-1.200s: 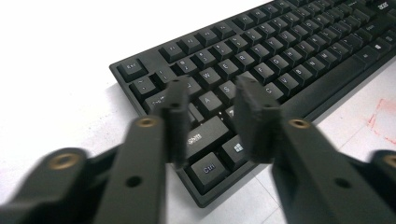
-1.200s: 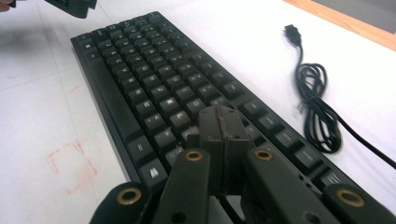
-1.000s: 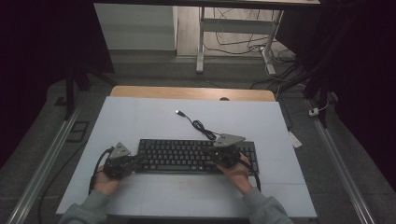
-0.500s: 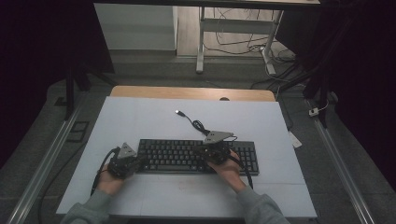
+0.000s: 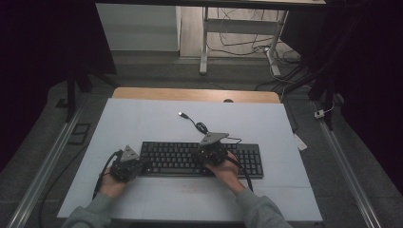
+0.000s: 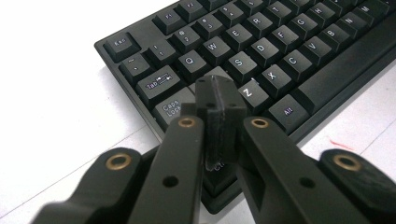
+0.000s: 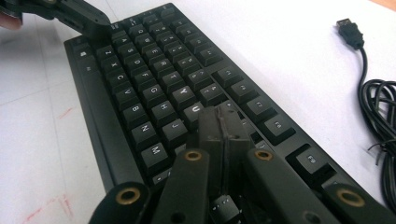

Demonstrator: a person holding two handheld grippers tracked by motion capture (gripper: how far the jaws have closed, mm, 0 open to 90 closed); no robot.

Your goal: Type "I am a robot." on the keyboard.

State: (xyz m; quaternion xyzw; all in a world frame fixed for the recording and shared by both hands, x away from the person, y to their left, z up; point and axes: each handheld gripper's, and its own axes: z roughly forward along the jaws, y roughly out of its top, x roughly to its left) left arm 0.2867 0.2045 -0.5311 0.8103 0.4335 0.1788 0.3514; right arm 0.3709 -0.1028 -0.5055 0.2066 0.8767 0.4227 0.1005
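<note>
table (image 5: 142, 118) — white top | red marks (image 7: 65, 113) — faint, perhaps pen | desk frame (image 5: 204, 42) behind

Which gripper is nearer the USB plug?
Right. The right gripper is over the keyboard's middle, below the USB plug; the left gripper sits at its far left end.

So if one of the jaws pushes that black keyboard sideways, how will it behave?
The keyboard looks rigid and lies flat on the table, so it would probably slide as one piece, not tip. Its coiled cable is loose and would likely trail limply behind.
</note>
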